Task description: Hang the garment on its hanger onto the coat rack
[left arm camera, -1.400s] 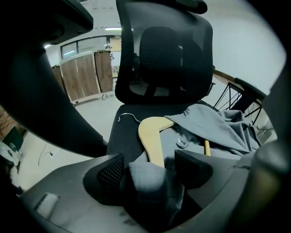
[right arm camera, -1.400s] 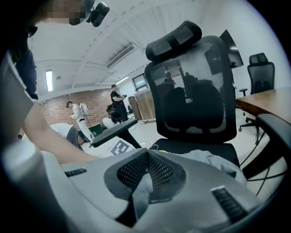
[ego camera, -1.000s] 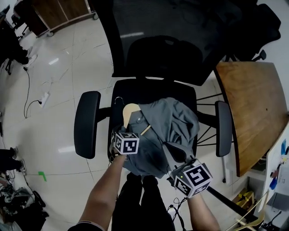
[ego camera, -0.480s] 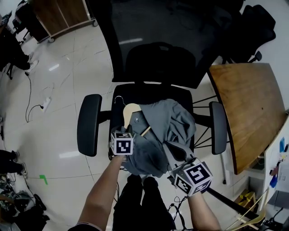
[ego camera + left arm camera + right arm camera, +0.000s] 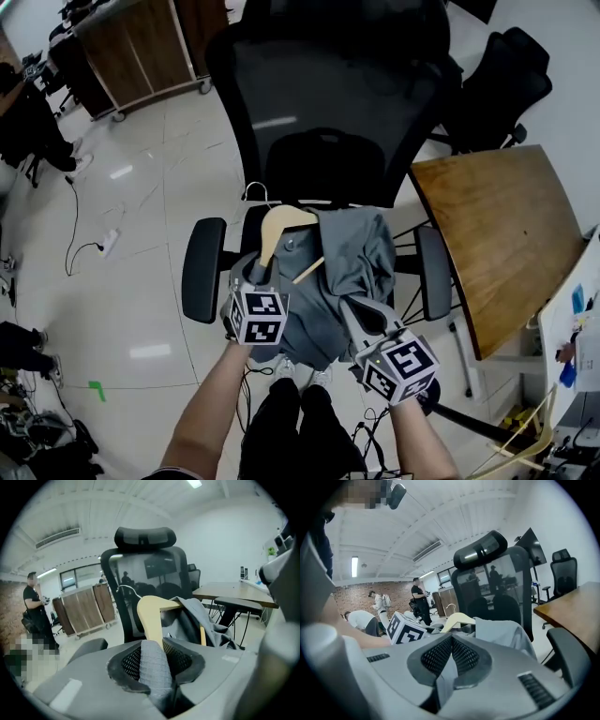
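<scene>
Garment (image 5: 356, 262) on its wooden hanger (image 5: 279, 227) sits mid-frame, by the chair (image 5: 328, 103). Your left tongs (image 5: 258, 278) pinch its fabric at the hanger arm, and your right tongs (image 5: 362, 314) are clamped on fabric too.

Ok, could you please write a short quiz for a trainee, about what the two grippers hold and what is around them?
1. True or false: the left gripper and the right gripper each have grey fabric of the garment between their fingers.
2. The body of the hanger is made of: A wood, B black plastic, C bare wire.
3. Fill in: behind the garment stands a black office ____.
Key: 1 true; 2 A; 3 chair.
</scene>
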Motion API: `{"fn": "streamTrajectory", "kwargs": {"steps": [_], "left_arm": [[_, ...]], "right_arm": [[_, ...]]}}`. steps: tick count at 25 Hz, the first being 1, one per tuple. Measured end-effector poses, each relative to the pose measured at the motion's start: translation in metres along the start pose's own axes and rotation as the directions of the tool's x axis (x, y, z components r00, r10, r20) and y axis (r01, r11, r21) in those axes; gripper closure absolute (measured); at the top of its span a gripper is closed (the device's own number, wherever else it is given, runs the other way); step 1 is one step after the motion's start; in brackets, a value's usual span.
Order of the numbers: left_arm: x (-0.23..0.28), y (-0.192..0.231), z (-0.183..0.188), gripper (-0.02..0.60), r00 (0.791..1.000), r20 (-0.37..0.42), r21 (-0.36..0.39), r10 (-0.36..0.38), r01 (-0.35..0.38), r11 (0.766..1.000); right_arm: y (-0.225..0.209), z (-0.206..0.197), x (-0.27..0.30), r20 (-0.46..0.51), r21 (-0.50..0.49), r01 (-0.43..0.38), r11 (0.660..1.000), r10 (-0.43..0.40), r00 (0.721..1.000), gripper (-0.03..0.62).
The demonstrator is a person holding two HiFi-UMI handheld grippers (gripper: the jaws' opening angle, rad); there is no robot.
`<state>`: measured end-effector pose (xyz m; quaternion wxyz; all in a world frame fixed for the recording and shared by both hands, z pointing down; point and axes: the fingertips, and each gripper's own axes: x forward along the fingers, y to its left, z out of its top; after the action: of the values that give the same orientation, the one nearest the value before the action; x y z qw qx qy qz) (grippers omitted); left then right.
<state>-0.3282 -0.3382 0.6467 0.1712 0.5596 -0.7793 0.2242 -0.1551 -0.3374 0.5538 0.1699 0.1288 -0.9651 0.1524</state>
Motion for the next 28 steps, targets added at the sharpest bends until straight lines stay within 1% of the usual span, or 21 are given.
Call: {"fn": "streamTrajectory", "kwargs": {"steps": [6, 8, 12, 16, 18, 20, 24, 28], "left_arm": [[-0.043, -0.005, 0.073, 0.477, 0.994, 0.085, 0.068, -0.064, 0.058, 0.996], [-0.061, -0.011, 0.094, 0.477, 0.99, 0.114, 0.104, -0.082, 0.07, 0.992], [-0.094, -0.006, 0.138, 0.477, 0.976, 0.194, 0.191, -0.1, 0.062, 0.98], [-0.135, -0.001, 0.167, 0.477, 0.956, 0.259, 0.253, -0.139, 0.072, 0.965], [-0.157, -0.005, 0.184, 0.477, 0.939, 0.296, 0.293, -0.177, 0.088, 0.952], [-0.181, -0.01, 0.203, 0.477, 0.915, 0.333, 0.341, -0.226, 0.107, 0.934], [-0.236, -0.021, 0.232, 0.477, 0.86, 0.39, 0.421, -0.329, 0.151, 0.894], [-0.294, -0.031, 0.258, 0.477, 0.797, 0.452, 0.46, -0.399, 0.175, 0.871]], "right_arm": [[0.016, 0.044, -0.021, 0.081, -0.053, -0.004, 0.999, 0.008, 0.997, 0.589], [0.019, 0.056, -0.032, 0.108, -0.073, 0.003, 0.997, 0.005, 0.994, 0.589], [0.027, 0.089, -0.051, 0.177, -0.116, 0.043, 0.992, -0.022, 0.984, 0.589], [0.048, 0.106, -0.079, 0.227, -0.144, 0.107, 0.984, -0.073, 0.971, 0.589], [0.059, 0.112, -0.097, 0.257, -0.149, 0.151, 0.977, -0.109, 0.96, 0.589], [0.073, 0.12, -0.113, 0.289, -0.154, 0.195, 0.969, -0.144, 0.946, 0.589], [0.104, 0.139, -0.149, 0.359, -0.162, 0.282, 0.946, -0.21, 0.91, 0.589], [0.134, 0.153, -0.19, 0.401, -0.205, 0.358, 0.911, -0.255, 0.88, 0.589]]}}
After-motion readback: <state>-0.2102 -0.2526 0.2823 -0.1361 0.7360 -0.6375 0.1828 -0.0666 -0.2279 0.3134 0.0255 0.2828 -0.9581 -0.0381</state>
